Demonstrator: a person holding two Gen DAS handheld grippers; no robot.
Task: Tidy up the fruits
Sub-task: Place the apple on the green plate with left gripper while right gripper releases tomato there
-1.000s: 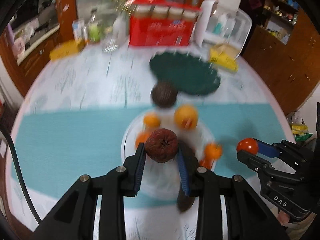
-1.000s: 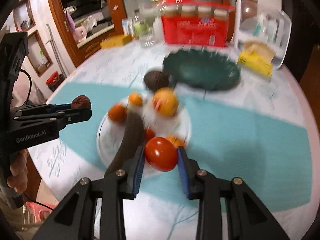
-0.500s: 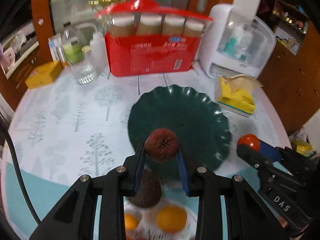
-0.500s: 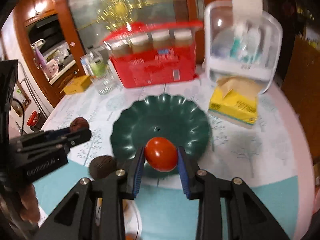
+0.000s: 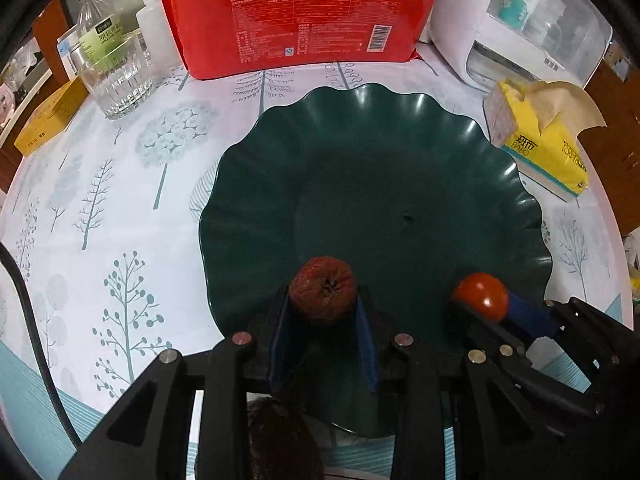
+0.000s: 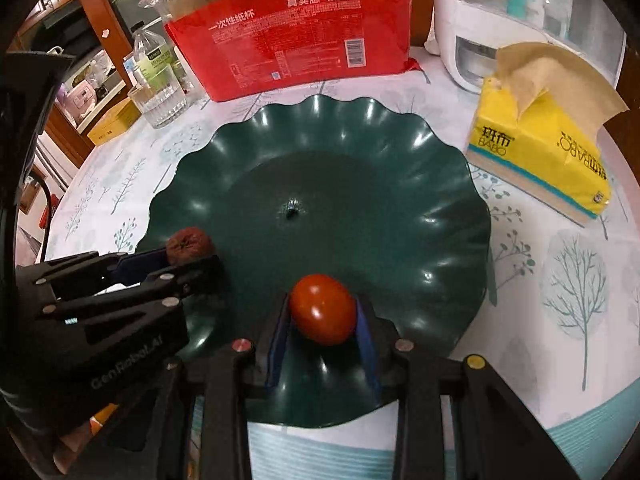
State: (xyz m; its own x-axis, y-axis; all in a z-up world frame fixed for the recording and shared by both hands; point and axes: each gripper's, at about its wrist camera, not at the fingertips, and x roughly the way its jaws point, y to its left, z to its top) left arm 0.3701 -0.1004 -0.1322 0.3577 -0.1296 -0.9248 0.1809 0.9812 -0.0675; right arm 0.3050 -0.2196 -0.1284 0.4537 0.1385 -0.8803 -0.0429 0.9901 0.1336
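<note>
While both fruits are hanging over the near edge of a dark green scalloped plate [image 5: 372,168], a person is working two hand-held grippers side by side above a tree-patterned worktop [image 5: 120,184]. The left gripper [image 5: 322,312] is pinching a wrinkled brown fruit [image 5: 322,290] between its blue-padded fingers [image 5: 280,332], stem end facing the camera, while the right gripper [image 6: 322,320] is clamping a glossy red tomato [image 6: 322,309] in the same way. Each fruit is sitting at the very tips of the fingers, apparently so that it can be lowered to the plate without the black frames touching the rim. From the right wrist view the left gripper is appearing at the plate's left edge, its brown fruit just inside the rim; from the left wrist view the tomato is showing at the right, also just within the plate. The plate itself is carrying nothing yet, its centre marked only by a small dimple. Another dark, rough fruit [image 5: 280,436] is lying on the worktop below the left gripper, partly hidden by the frame. Behind the plate a red pack of paper cups [image 6: 296,36], a ribbed glass [image 5: 116,80] and a yellow tissue pack [image 6: 540,152] are crowding the far side, which seems to explain the approach from the near edge. Judging by the positions, release of both fruits onto the plate is coming next.
</note>
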